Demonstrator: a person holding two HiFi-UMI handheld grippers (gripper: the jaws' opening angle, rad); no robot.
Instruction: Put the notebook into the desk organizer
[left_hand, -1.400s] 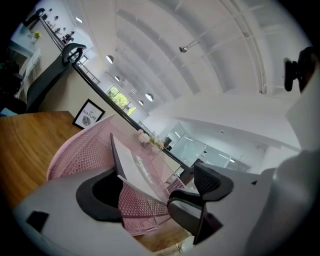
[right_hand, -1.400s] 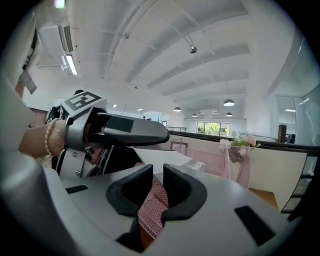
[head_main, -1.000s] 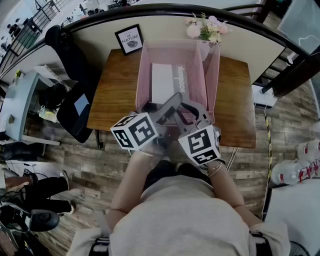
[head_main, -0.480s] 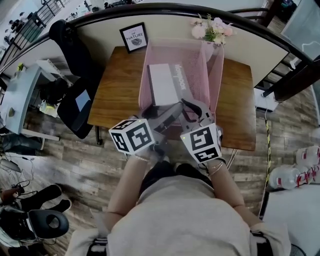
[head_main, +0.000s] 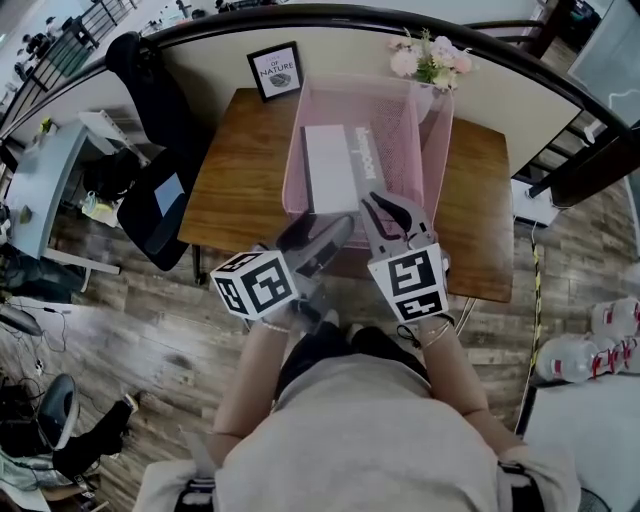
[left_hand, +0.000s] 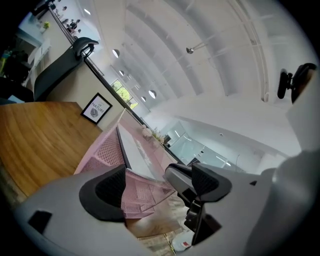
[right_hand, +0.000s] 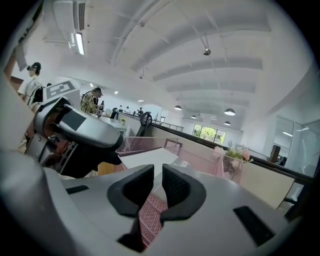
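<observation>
Now left claw (head_main: 318, 238) withdrawn, seemingly clear of organizer (head_main: 432, 150); empty jaws closing.

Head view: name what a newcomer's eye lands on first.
The pink mesh organizer stands out on the wooden table, with the white notebook lying inside it. At its near edge the right gripper clamps the mesh wall. The left gripper hangs beside it, its jaws apart, just closing slightly, with nothing between them.
</observation>
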